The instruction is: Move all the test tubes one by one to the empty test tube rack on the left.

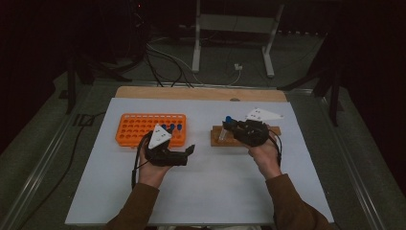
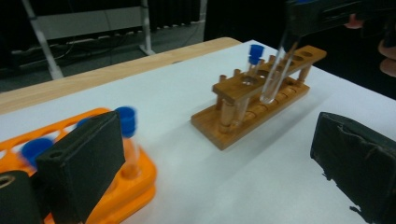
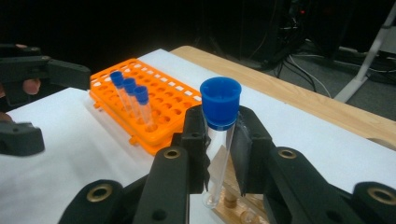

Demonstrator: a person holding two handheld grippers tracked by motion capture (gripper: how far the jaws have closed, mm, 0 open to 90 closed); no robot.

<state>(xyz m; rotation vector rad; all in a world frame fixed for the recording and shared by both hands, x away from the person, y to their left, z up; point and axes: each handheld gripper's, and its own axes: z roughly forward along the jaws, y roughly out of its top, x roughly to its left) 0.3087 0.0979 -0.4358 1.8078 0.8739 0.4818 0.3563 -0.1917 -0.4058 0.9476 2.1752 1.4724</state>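
Fingers of the right gripper [image 3: 219, 154] are clenched on a clear test tube [image 3: 215, 158] with a blue cap, pinching it just under the cap so the glass hangs down between the black pads. In the left gripper view the tube's rounded bottom hovers at the top rail of a wooden rack [image 2: 261, 100], tilted, close to one of the holes but not yet through it. That rack lies on the white table cover [image 1: 201, 182], right of centre. One capped tube [image 2: 254, 58] already stands in the rack, just beside the held tube.

The left gripper [image 1: 184, 153] has its jaws released and spread wide, holding nothing. It sits near the right end of an orange rack [image 1: 139, 129], where three more blue-capped tubes [image 3: 130, 100] stand in a row.

Risk, as a judgement: the tube leans rather than hanging straight, so its tip could catch the rail edge instead of dropping through the hole, and pushing down could make it slip in the pads, crack, or knock the neighbouring tube. The wooden rack looks light and nothing steadies it, so it could shift.

The held tube looks empty, slim and smooth, its cap wider than the glass.
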